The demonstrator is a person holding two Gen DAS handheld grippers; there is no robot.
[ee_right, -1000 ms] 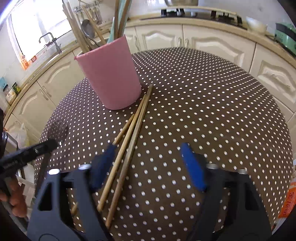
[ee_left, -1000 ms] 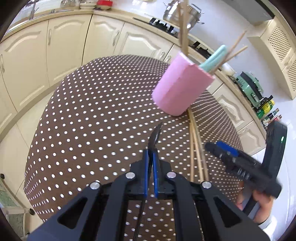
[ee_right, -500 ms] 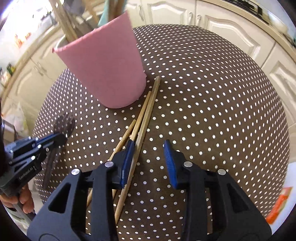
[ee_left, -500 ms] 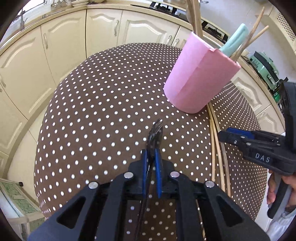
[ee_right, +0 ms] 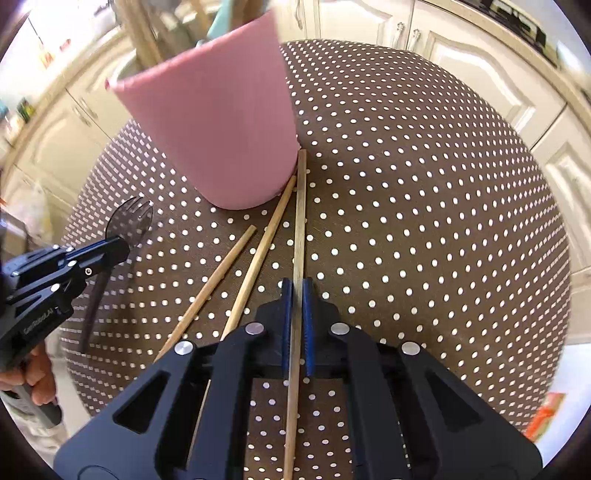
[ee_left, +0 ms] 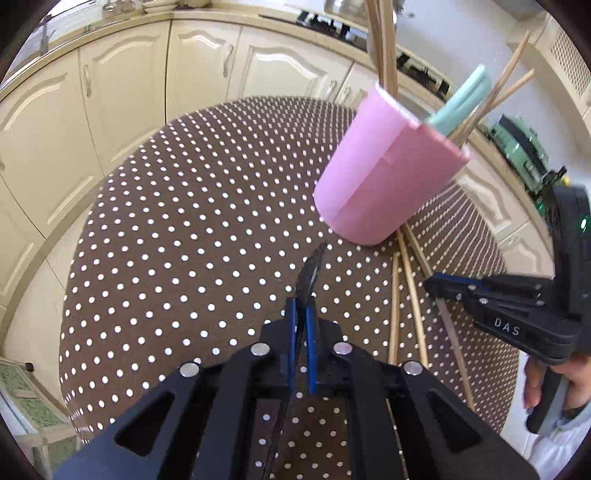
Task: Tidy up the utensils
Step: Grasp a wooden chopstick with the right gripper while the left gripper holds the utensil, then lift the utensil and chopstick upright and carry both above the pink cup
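Observation:
A pink cup stands on the dotted table, holding wooden sticks and a teal utensil. My left gripper is shut on a dark plastic spork; the right wrist view shows the spork's head sticking out past the left gripper's fingertips. My right gripper is shut on one wooden chopstick whose far tip lies by the cup's base. Two more chopsticks lie on the table to its left. The left wrist view shows my right gripper over the chopsticks.
The round table with brown white-dotted cloth drops off at its edges. Cream kitchen cabinets curve around behind it. A stove top and green appliance sit on the far counter.
My right gripper has closed from wide open onto one chopstick and moved toward the cup. My left gripper kept hold of the spork and shifted slightly.

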